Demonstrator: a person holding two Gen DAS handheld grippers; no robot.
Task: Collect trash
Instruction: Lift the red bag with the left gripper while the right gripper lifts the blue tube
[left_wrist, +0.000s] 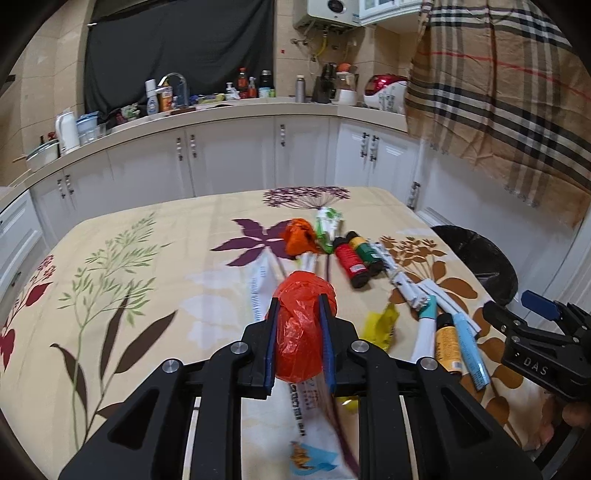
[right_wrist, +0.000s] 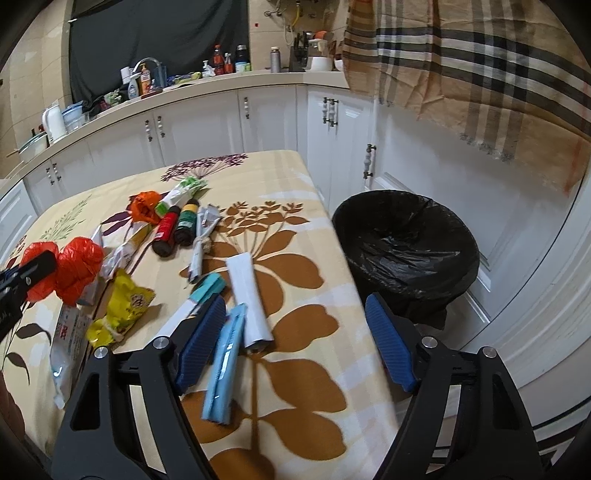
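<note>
My left gripper (left_wrist: 298, 301) is shut on a crumpled red plastic bag (left_wrist: 301, 332), held just above the floral tablecloth (left_wrist: 129, 295). The same bag (right_wrist: 79, 269) shows at the left edge of the right wrist view. My right gripper (right_wrist: 295, 299) stands open over the table's right side. A white tube (right_wrist: 249, 295) and a light blue tube (right_wrist: 225, 369) lie on the cloth below it, untouched by the pads. A yellow wrapper (right_wrist: 122, 310), red and green rolls (right_wrist: 168, 229) and an orange bag (right_wrist: 144, 206) lie further left. The black-lined trash bin (right_wrist: 406, 240) stands beside the table's right edge.
White cabinets (right_wrist: 266, 118) and a counter (left_wrist: 229, 110) crowded with bottles run behind the table. A plaid cloth (right_wrist: 480, 74) hangs at the upper right above the bin. A printed plastic packet (right_wrist: 68, 347) lies near the table's front left.
</note>
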